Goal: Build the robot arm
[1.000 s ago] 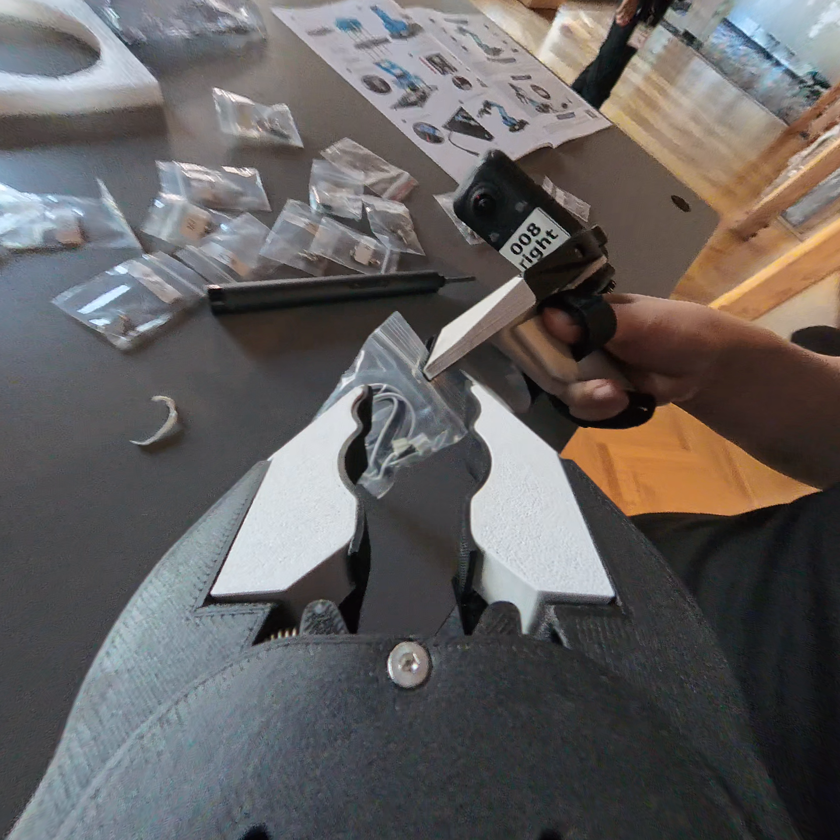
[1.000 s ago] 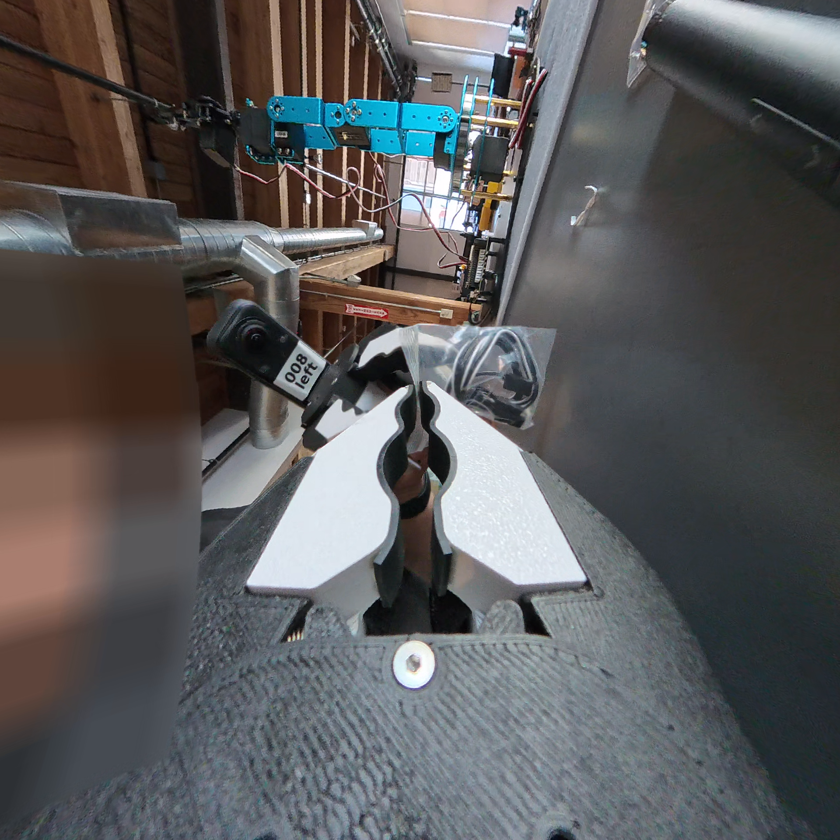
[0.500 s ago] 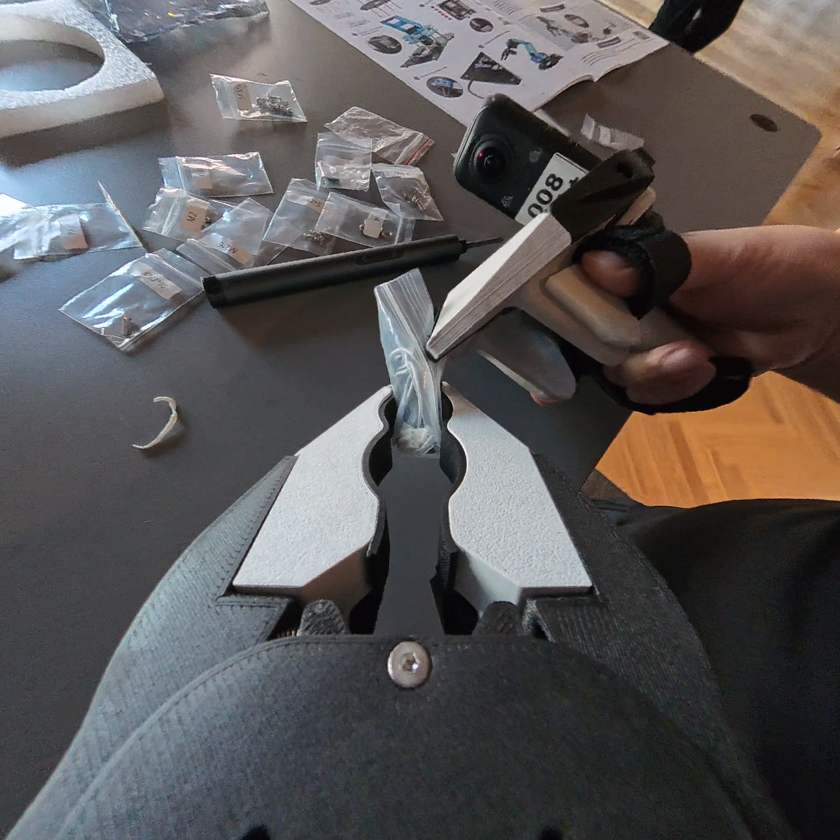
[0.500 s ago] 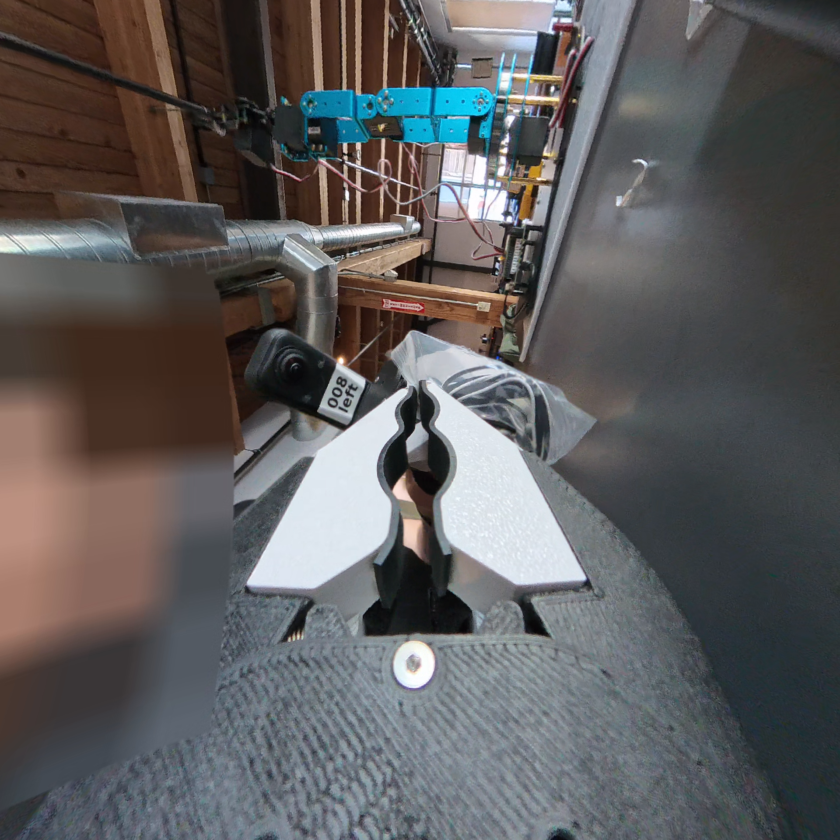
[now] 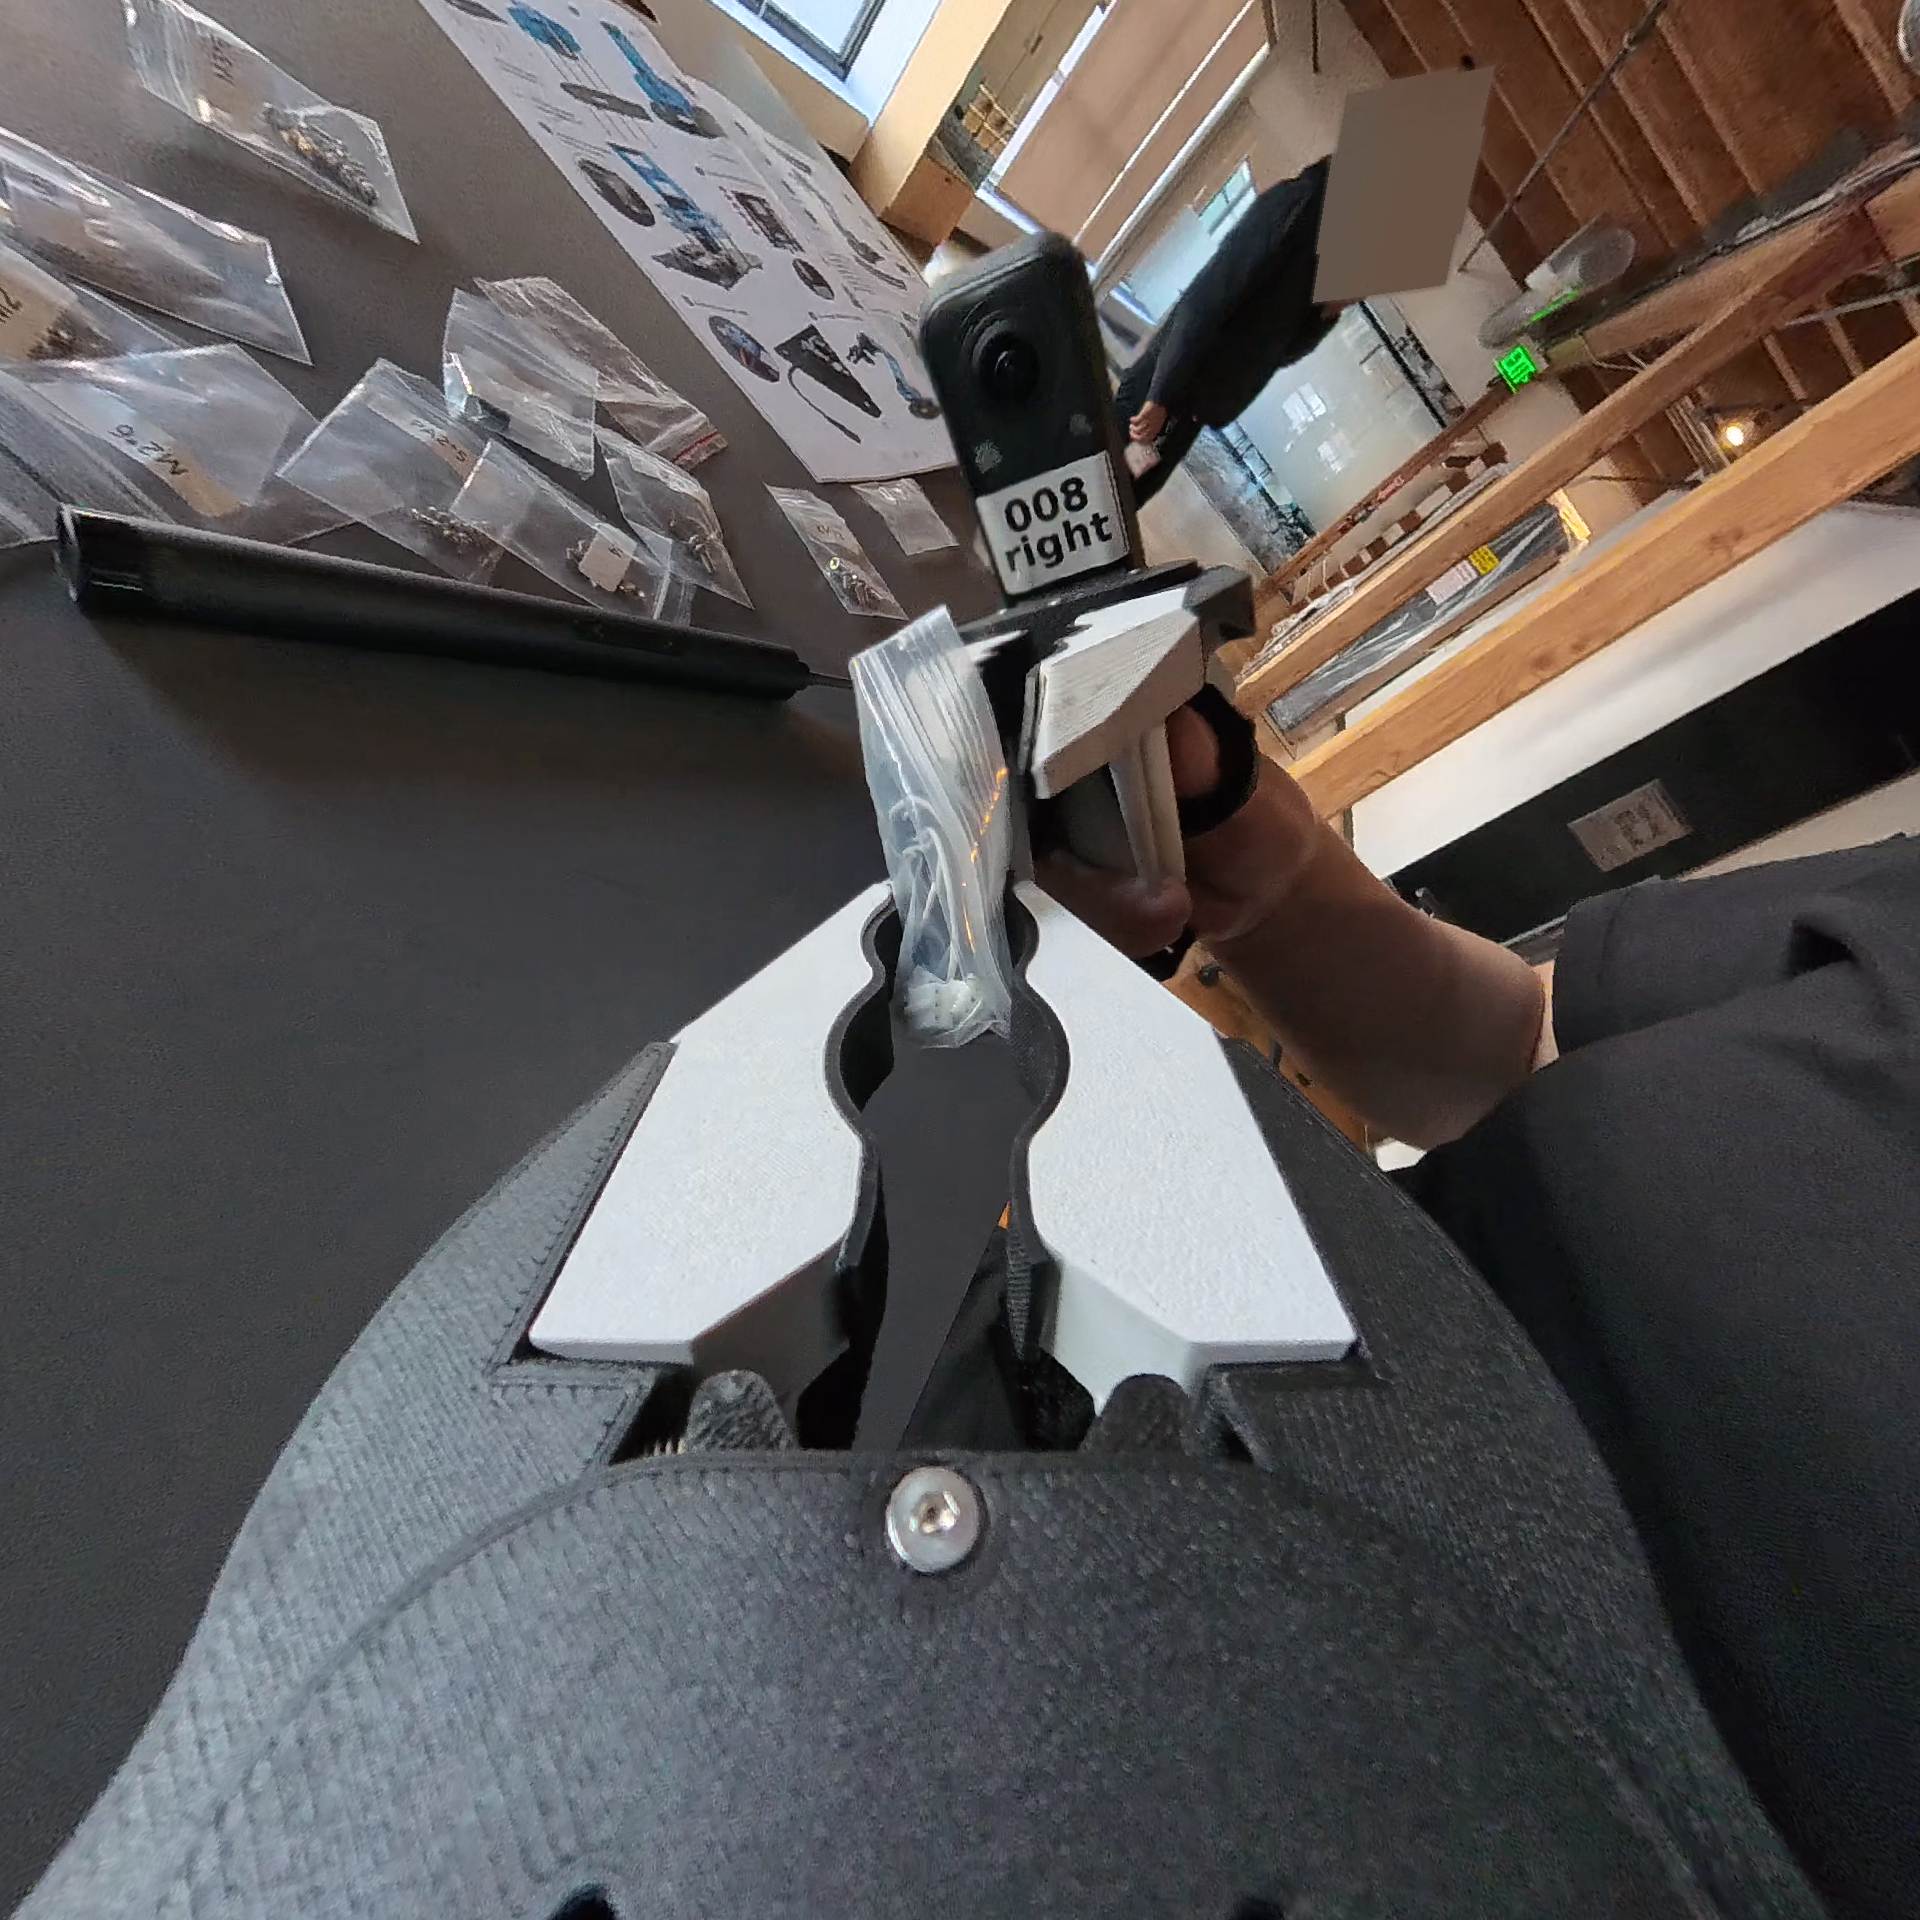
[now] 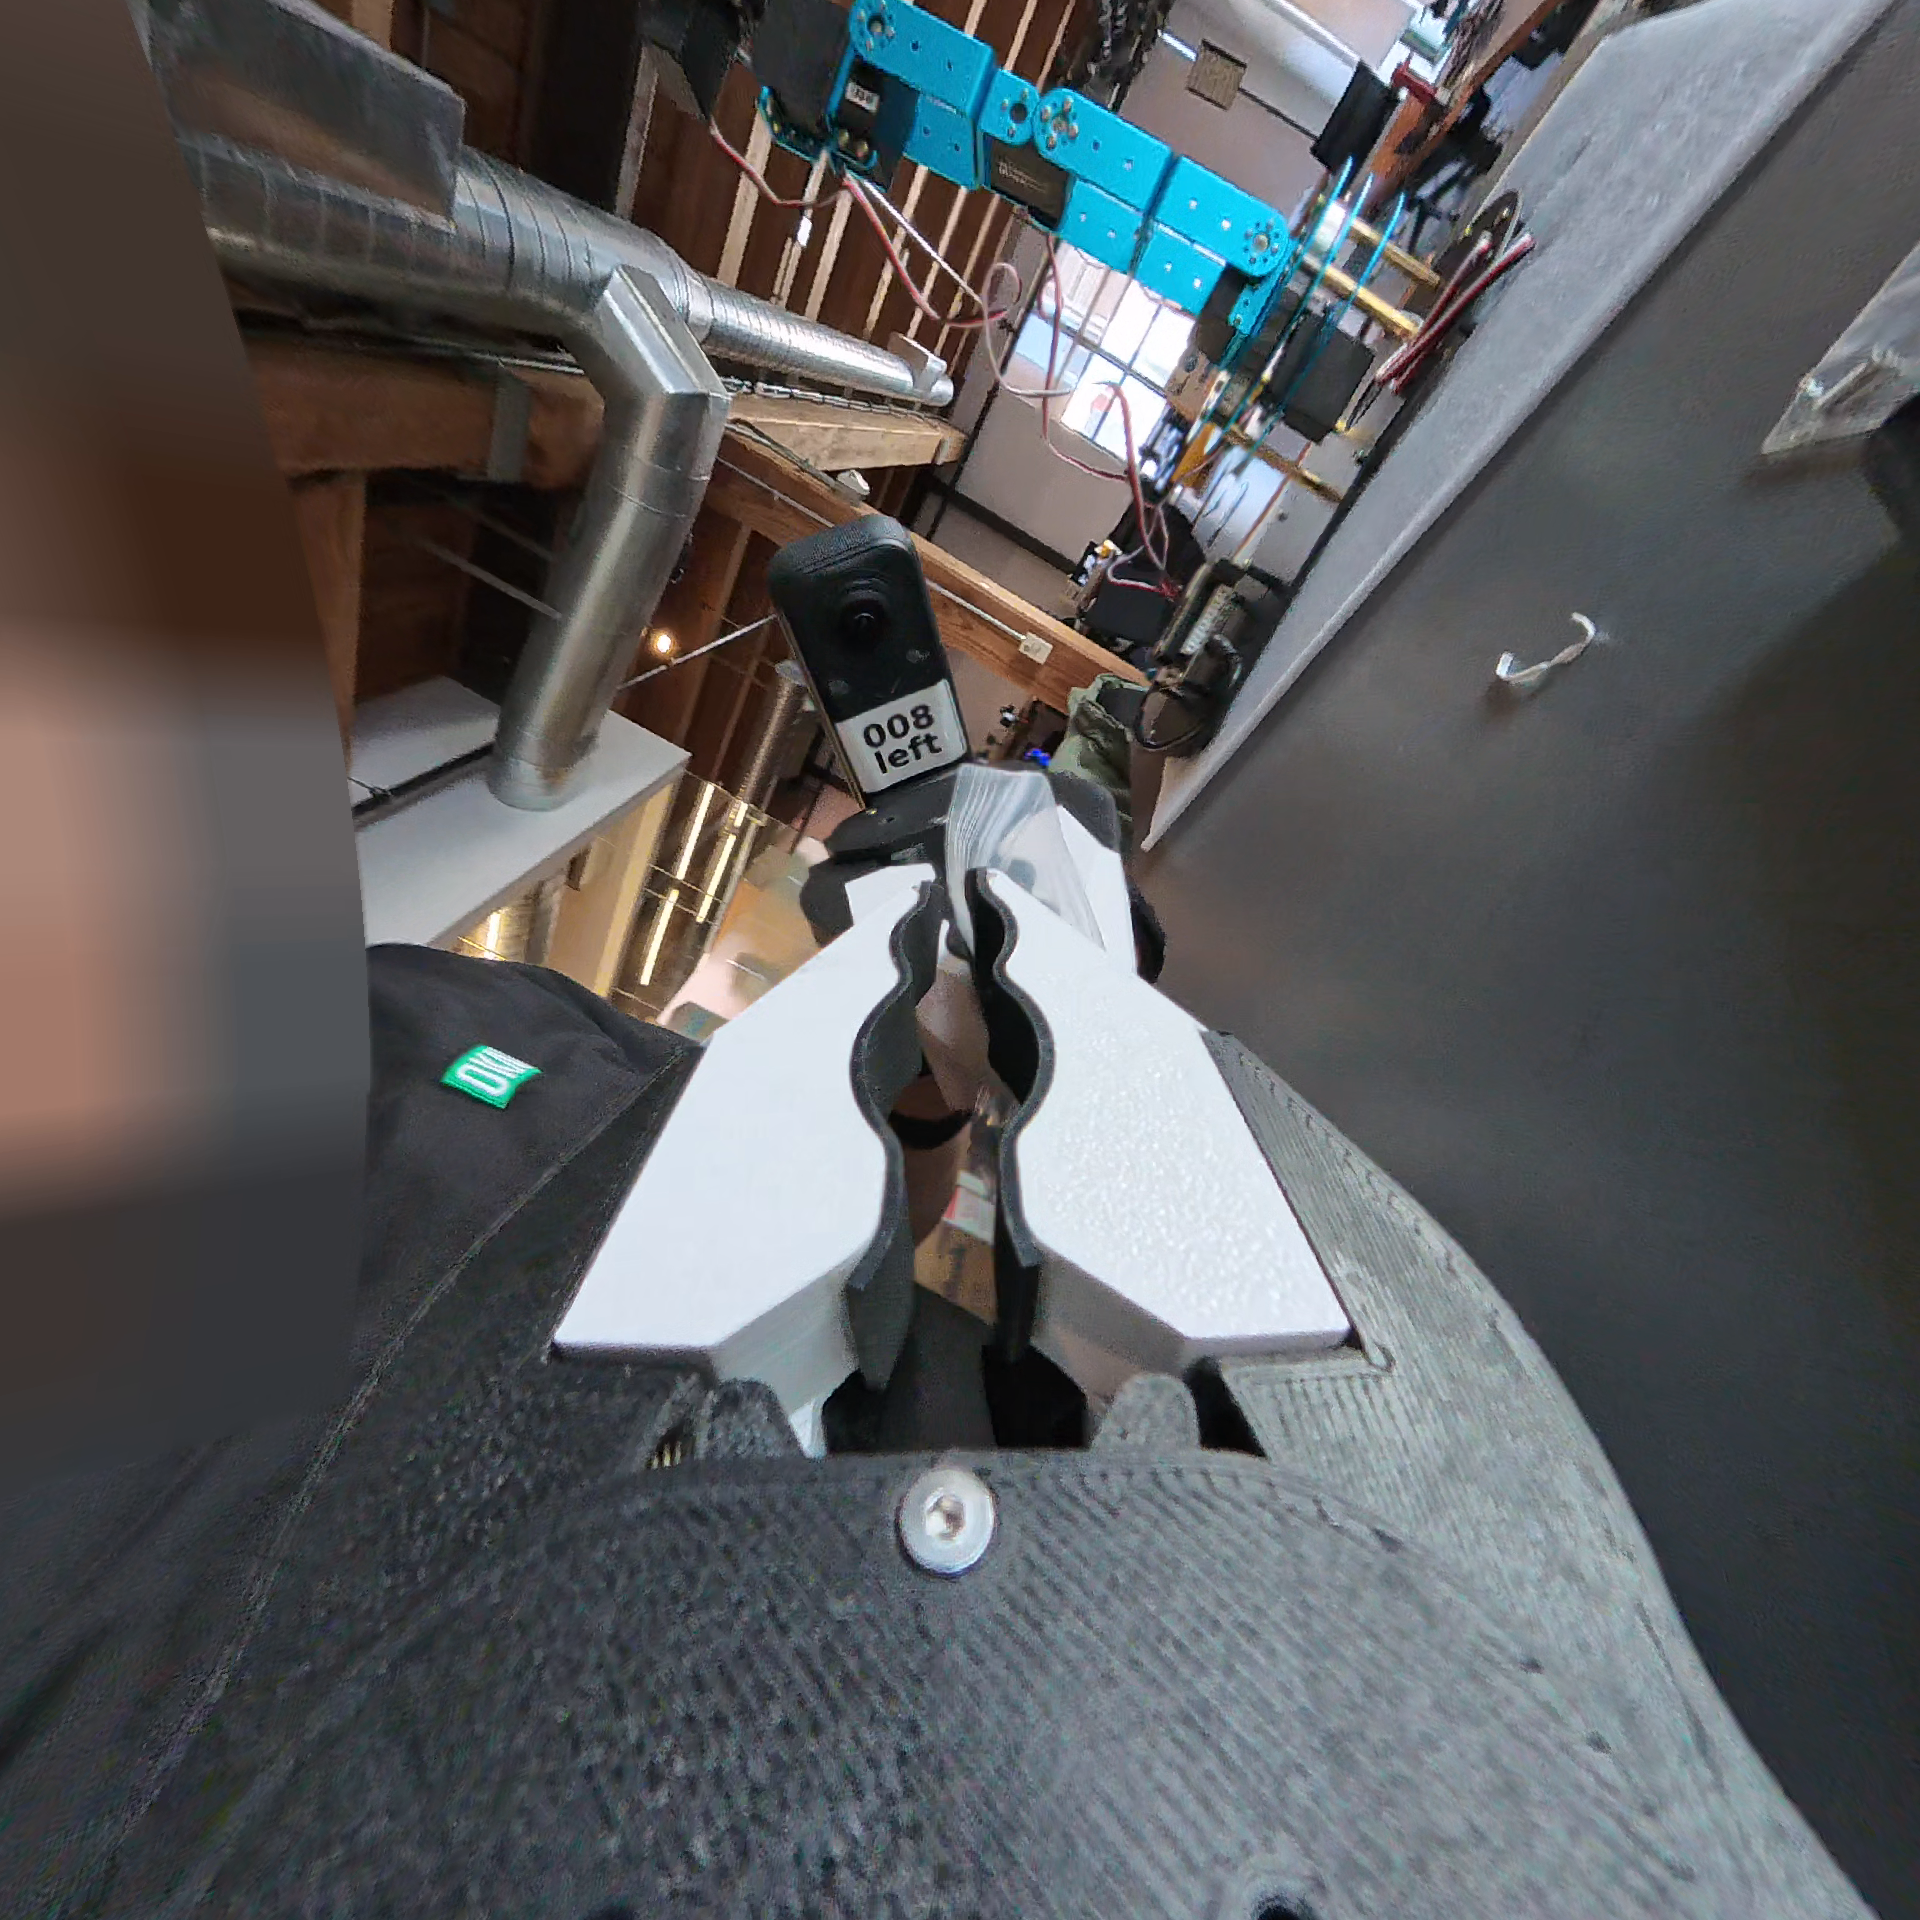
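Small clear bag (image 5: 940,831) of white parts: clenched at bottom by left gripper (image 5: 951,914), at top by right gripper (image 6: 954,894), above dark table (image 5: 312,883).

Around the black screwdriver (image 5: 416,613) the dark counter (image 5: 364,883) lies bare on its near side. Beyond the screwdriver, clear parts bags (image 5: 499,457) crowd the surface, with a printed sheet (image 5: 727,208) farther back.

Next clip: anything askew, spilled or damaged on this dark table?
One oddity: a small curled white scrap lies alone on the dark table, apart from the clear parts bags; I cannot tell what it is. Nothing looks spilled or damaged.
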A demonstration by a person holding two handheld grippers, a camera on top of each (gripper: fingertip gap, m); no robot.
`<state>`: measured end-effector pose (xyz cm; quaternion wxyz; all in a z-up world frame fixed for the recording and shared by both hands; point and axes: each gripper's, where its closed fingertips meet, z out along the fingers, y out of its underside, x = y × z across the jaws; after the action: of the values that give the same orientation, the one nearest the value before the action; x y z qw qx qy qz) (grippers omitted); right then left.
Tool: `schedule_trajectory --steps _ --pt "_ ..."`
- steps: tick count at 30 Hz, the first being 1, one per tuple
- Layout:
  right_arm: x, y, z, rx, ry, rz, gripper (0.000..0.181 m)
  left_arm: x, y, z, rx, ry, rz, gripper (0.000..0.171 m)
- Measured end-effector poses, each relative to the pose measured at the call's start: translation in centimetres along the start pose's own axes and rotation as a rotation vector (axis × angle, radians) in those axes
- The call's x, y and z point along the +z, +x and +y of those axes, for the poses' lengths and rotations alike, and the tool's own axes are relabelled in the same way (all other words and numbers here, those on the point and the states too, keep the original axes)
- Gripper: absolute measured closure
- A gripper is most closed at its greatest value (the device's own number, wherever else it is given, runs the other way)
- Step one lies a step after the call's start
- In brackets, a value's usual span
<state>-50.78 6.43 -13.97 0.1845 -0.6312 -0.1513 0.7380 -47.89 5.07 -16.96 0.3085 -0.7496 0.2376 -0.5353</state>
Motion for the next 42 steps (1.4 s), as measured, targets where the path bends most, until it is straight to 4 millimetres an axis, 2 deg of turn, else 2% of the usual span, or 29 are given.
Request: schedule_trajectory --steps 6,8,14,20,39,42 --pt "-0.5 0.1 -0.8 -0.12 0.011 0.053 0.181 0.4 0.3 -0.1 0.004 -0.002 0.014 0.155" --pt "-0.8 0.9 -1.1 -0.103 0.014 0.091 0.181 0.5 0.3 0.0 0.007 -0.012 0.015 0.157" --pt "-0.8 0.7 -0.9 -0.051 -0.001 0.067 0.179 0.8 -0.1 0.3 0.027 -0.033 -0.007 0.157" --pt "-1.3 0.0 -2.2 0.049 0.087 -0.034 0.177 0.8 0.1 -0.1 0.007 -0.016 0.018 0.158" --pt "-1.1 0.9 -1.2 0.084 0.052 0.027 0.175 1.2 -0.5 0.5 0.039 -0.039 -0.03 0.158" --pt "-1.0 1.1 -0.8 0.082 0.034 0.044 0.181 1.2 -0.6 0.6 0.055 -0.049 -0.046 0.158"
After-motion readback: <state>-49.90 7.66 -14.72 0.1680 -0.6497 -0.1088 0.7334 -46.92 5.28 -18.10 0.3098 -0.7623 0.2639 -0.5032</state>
